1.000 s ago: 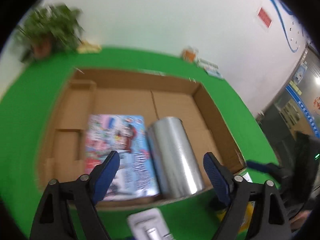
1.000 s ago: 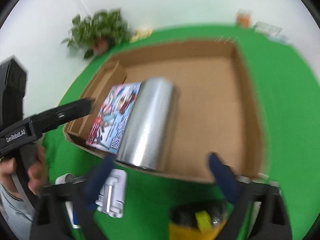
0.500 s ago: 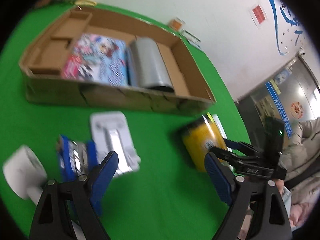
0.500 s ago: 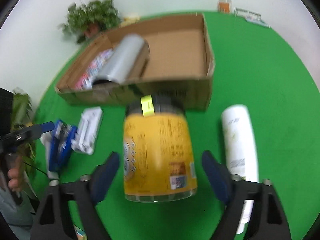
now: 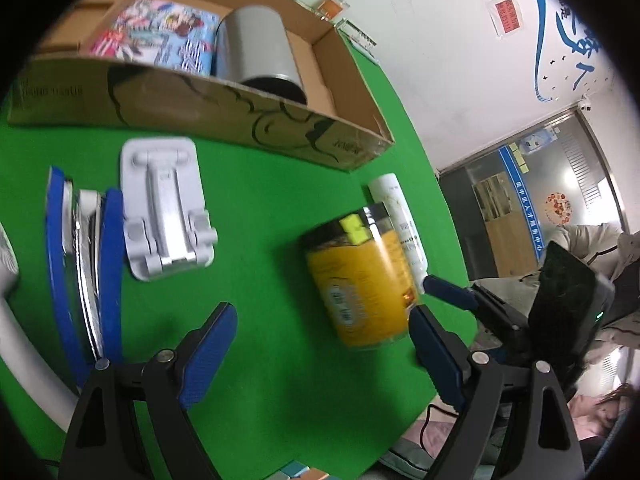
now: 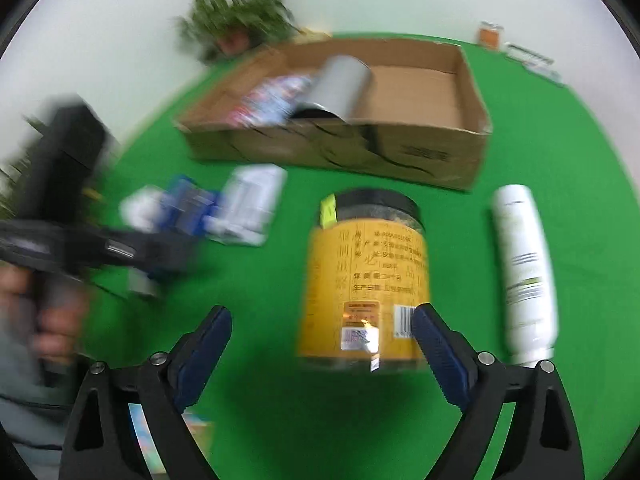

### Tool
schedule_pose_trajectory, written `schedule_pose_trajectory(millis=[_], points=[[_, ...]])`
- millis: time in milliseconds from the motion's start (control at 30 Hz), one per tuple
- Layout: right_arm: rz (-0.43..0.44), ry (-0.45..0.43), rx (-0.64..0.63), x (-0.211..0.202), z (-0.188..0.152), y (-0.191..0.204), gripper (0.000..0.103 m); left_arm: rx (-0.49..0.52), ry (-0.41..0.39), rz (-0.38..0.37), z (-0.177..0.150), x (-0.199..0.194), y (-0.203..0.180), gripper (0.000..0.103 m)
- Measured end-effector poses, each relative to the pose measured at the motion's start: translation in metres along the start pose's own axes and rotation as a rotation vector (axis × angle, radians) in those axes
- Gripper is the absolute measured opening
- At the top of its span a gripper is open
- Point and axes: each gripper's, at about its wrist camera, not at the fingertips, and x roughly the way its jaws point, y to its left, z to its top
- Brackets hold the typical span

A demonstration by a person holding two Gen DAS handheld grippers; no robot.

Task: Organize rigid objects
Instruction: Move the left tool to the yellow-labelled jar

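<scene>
Yellow-labelled jar (image 6: 366, 280) with dark lid and a yellow-green tag, lying on the green counter (image 6: 540, 152) just beside a white bottle (image 6: 524, 268). Right gripper (image 6: 322, 344) jaws apart, just been opening, jar between. Left gripper (image 5: 324, 348) jaws apart, empty.

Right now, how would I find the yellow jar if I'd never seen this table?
Start at the big cardboard box on the green table. In front of it, beside a white bottle lying flat, lies the yellow jar. It alone has a yellow label, a dark lid and a small yellow-green tag.
</scene>
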Motion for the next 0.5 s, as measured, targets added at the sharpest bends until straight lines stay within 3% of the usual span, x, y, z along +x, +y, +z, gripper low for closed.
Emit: schedule_pose_trajectory(millis=[67, 233, 367, 500], points=[[0.018, -0.002, 0.041, -0.003, 0.002, -0.012, 0.092, -0.019, 0.013, -0.016, -0.001, 0.004, 0.002, 0.088], [0.086, 0.090, 0.120, 0.026, 0.006, -0.030, 0.092, -0.065, 0.050, -0.060, 0.000, 0.018, 0.005, 0.088], [0.086, 0.128, 0.079, 0.043, 0.007, -0.016, 0.089, -0.082, 0.056, -0.066, 0.002, 0.022, 0.007, 0.088], [0.152, 0.119, 0.034, 0.038, 0.008, 0.000, 0.089, -0.096, 0.052, -0.062, 0.003, 0.020, 0.014, 0.088]])
